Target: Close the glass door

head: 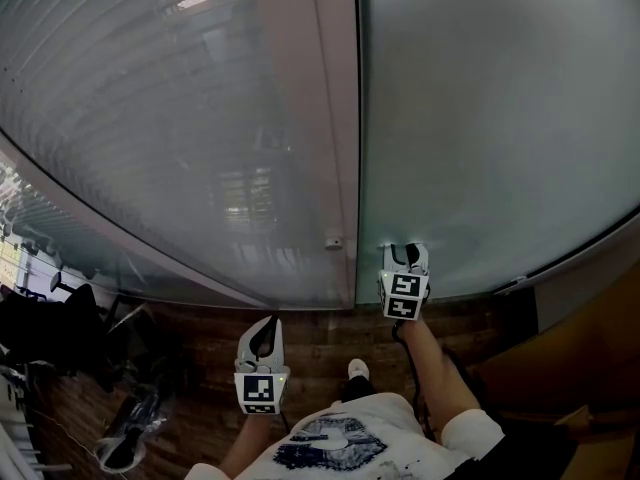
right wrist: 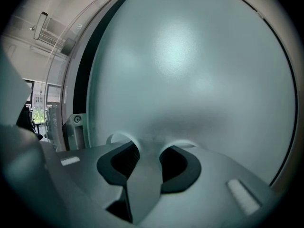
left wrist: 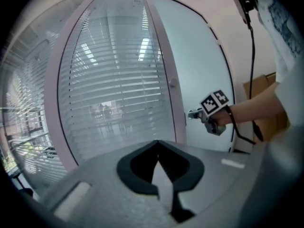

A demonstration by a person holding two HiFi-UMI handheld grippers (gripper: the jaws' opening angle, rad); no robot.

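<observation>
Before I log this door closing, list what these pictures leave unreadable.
- Right gripper: whatever sits between its jaws is a close grey blur in its own view, and the gripper itself covers it in head view.
- Door: frosted, so nothing behind it shows.
- Bracket: small and dim, right gripper view.

The frosted glass door (right wrist: 190, 70) hides whatever lies behind it. At the head view's lower left, dark clutter (head: 60, 338) is too dim to identify; the bottom edge crops the person's torso (head: 340, 443).
</observation>
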